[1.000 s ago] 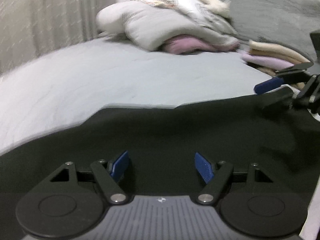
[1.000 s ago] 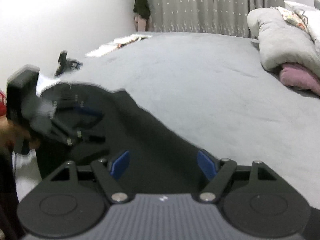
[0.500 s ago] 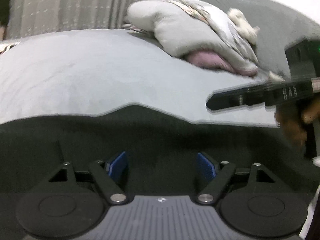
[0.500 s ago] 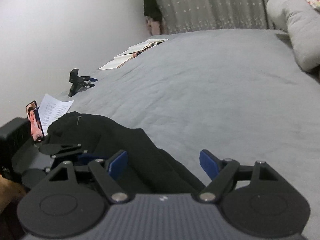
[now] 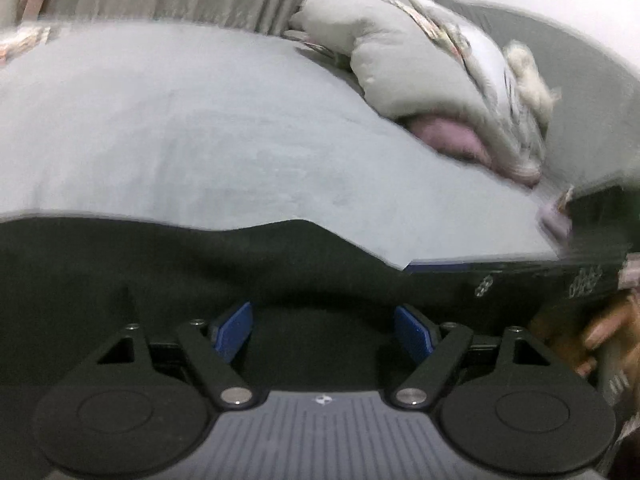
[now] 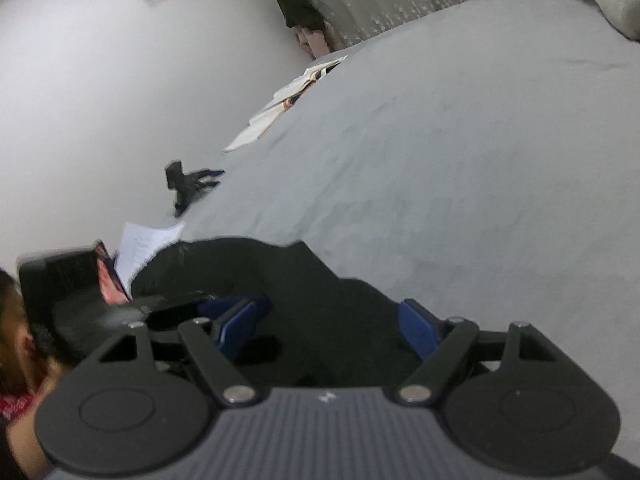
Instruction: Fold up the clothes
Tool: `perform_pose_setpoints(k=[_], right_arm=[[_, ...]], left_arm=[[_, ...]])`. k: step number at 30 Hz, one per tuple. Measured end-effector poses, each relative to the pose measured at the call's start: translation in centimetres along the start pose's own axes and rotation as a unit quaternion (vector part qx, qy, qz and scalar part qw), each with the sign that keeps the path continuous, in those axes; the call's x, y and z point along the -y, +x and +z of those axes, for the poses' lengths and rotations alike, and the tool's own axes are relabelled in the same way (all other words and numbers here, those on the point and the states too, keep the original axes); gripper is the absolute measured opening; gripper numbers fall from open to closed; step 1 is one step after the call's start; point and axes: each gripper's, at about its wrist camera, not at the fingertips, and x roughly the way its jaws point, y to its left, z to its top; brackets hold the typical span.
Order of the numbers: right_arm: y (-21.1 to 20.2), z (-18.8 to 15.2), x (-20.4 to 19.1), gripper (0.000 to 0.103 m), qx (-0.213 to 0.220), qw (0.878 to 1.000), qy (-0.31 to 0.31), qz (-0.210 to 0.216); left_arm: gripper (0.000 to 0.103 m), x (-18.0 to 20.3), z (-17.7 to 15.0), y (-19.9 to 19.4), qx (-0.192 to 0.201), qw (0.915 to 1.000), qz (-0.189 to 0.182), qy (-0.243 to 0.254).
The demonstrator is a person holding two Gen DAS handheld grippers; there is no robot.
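Garment (image 5: pixel 160 272) black, flat on bed (image 5: pixel 200 140), long axis sideways; both hand-held grippers agape, empty.

Left gripper (image 5: pixel 323 326) points forward with its blue-padded fingers (image 5: pixel 232 330) spread wide apart, nothing caught between them. Right gripper (image 6: pixel 326 326) is likewise held level, its fingers (image 6: pixel 416 328) parted and gripping nothing. In the left wrist view the right gripper crosses the right edge as a blurred black bar, with the person's right hand (image 5: pixel 588 336) wrapped around its handle just below.
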Motion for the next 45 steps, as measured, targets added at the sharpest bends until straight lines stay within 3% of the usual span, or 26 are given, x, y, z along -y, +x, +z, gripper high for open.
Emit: perform_pose_setpoints(k=[4, 7, 10, 12, 15, 23, 27, 31, 34, 36, 37, 38, 41, 43, 45], right_arm=[[0.2, -0.1, -0.8, 0.062, 0.012, 1.0, -0.017, -0.01], [0.7, -0.7, -1.2, 0.062, 0.015, 1.0, -0.022, -0.015], [1.2, -1.5, -1.7, 0.058, 0.014, 0.999, -0.034, -0.026], [1.6, -2.1, -2.5, 0.043, 0.009, 0.997, -0.066, -0.043], [1.7, -2.5, -3.4, 0.033, 0.007, 0.993, -0.105, -0.058], [0.8, -3.9, -4.5, 0.025, -0.013, 0.986, -0.16, -0.051], [0.8, -4.3, -4.9, 0.024, -0.017, 0.984, -0.171, -0.054], [1.0, -4.9, -5.6, 0.024, -0.022, 0.978, -0.194, -0.065], [1.1, -5.2, -6.4, 0.024, -0.025, 0.973, -0.218, -0.074], [1.0, -5.1, -6.5, 0.024, -0.026, 0.974, -0.215, -0.071], [0.9, -4.9, -6.2, 0.025, -0.026, 0.978, -0.199, -0.064], [0.7, -4.6, -6.0, 0.028, -0.026, 0.981, -0.182, -0.056], [0.2, -3.8, -5.2, 0.031, -0.026, 0.99, -0.133, -0.034], [-0.1, -3.4, -4.8, 0.032, -0.027, 0.994, -0.107, -0.023], [-0.3, -2.9, -3.2, 0.035, -0.035, 0.999, -0.028, 0.016]], left_arm=[[0.077, -0.6, 0.4, -0.4, 0.005, 0.9989, -0.032, -0.034], [0.077, -2.2, 0.8, -1.0, 0.015, 0.9928, -0.07, -0.095], [0.077, -2.6, 1.0, -1.0, 0.021, 0.9918, -0.066, -0.108], [0.077, -2.7, 1.1, -0.6, 0.022, 0.9915, -0.06, -0.113], [0.077, -2.3, 1.1, 0.2, 0.021, 0.9921, -0.05, -0.113], [0.077, -2.1, 1.1, 0.6, 0.031, 0.9906, -0.048, -0.124], [0.076, -3.4, 0.9, 0.5, 0.044, 0.9818, -0.065, -0.173], [0.056, -4.2, 0.4, 1.0, 0.047, 0.9765, -0.056, -0.203], [0.051, -4.6, 0.2, 1.2, 0.048, 0.974, -0.052, -0.215], [0.024, -4.7, 0.1, 1.0, 0.051, 0.9743, -0.035, -0.217], [0.001, -4.7, 0.1, 1.1, 0.05, 0.9745, -0.031, -0.216], [0.001, -4.9, -0.1, 1.4, 0.026, 0.9756, 0.003, -0.218], [0.001, -5.3, -0.7, 1.1, 0.007, 0.9697, 0.008, -0.244], [0.001, -4.9, -0.8, 0.3, 0.002, 0.9731, 0.01, -0.23], [0.001, -4.7, -1.0, -0.3, -0.002, 0.9754, 0.011, -0.22]])
